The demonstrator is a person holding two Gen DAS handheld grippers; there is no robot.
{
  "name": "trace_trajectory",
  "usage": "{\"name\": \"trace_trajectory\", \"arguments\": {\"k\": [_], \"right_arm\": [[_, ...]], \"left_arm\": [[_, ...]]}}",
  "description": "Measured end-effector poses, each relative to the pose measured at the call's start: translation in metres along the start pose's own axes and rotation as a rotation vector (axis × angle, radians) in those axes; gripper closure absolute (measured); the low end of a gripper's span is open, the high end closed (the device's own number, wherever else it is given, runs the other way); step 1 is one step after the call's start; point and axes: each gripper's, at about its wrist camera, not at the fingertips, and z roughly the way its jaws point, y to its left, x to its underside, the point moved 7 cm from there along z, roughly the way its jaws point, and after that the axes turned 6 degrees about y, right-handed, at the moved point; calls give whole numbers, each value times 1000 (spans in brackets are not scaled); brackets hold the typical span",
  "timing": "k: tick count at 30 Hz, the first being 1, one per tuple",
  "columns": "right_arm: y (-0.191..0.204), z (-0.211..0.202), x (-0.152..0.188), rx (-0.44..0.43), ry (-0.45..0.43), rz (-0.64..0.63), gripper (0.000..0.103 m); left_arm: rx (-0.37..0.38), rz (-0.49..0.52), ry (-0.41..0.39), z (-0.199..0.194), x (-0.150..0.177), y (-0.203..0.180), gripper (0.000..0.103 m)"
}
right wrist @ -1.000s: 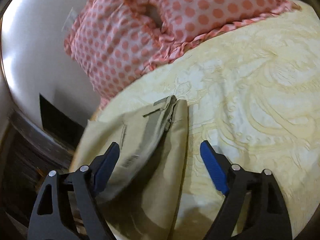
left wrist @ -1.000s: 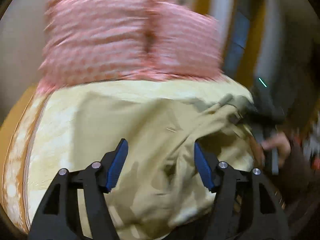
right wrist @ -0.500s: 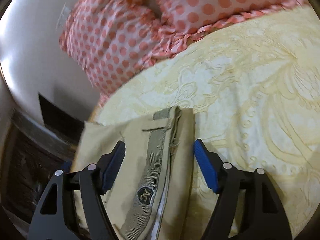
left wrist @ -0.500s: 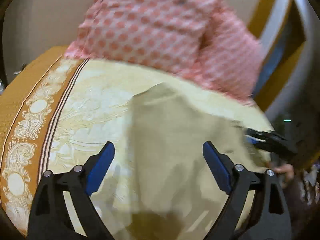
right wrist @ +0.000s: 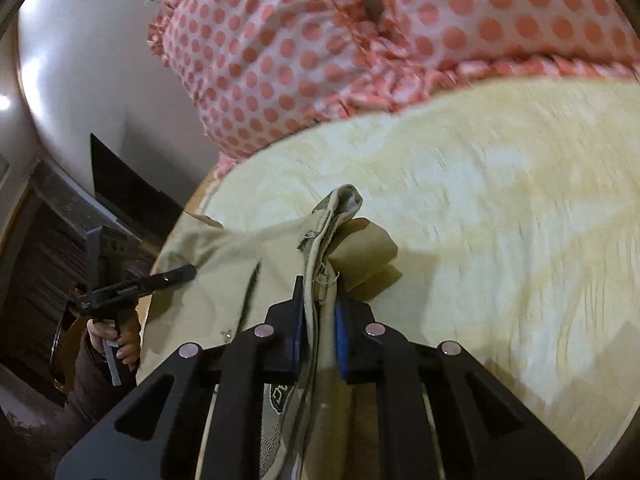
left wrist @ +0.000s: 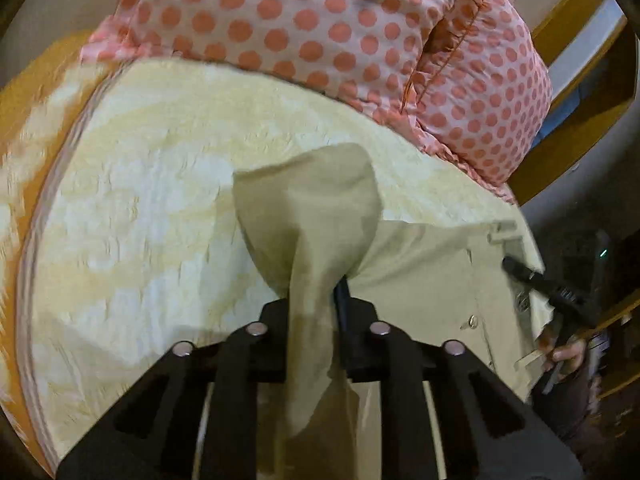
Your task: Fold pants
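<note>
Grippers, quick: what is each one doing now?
Left gripper: shut on the pants.
Right gripper: shut on the pants, at the waistband.

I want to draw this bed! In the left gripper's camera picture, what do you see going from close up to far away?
Left gripper, shut on the khaki pants → yellow bedspread → pink polka-dot pillows at the far end.
</note>
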Motion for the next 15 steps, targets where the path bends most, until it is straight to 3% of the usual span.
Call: {"name": "trace_trajectory", "arguments": {"k": [3, 6, 8, 9, 11, 12, 13, 14, 15], "right_arm": [[3, 2, -38, 56, -52, -53, 90], [-14, 4, -78, 104, -121, -24, 90], [-30, 8, -96, 154, -158, -1, 90], [-42, 16, -103, 230, -154, -5, 87], [-61, 30, -102, 345, -85, -3, 75], [-68, 30, -98, 368, -59, 17, 67], [-71, 22, -91, 365, -65, 41, 66], [-69, 10, -85, 349, -94, 48, 63], [-61, -7, -77, 300, -137, 46, 45]], "left_arm": [[-75, 56, -40, 3, -37, -13, 90], [-117, 48, -107, 22, -86, -21, 88], [-183, 64, -115, 41, -107, -21, 79], [-242, 72, -103, 51, -113, -20, 72], [-297, 69, -79, 53, -112, -17, 59], [-318, 77, -111, 43, -108, -17, 52], [-334, 90, -147, 33, -103, -17, 41], [-335, 109, -198, 16, -95, -20, 36], [-300, 117, -237, 0, -84, -25, 33]]}}
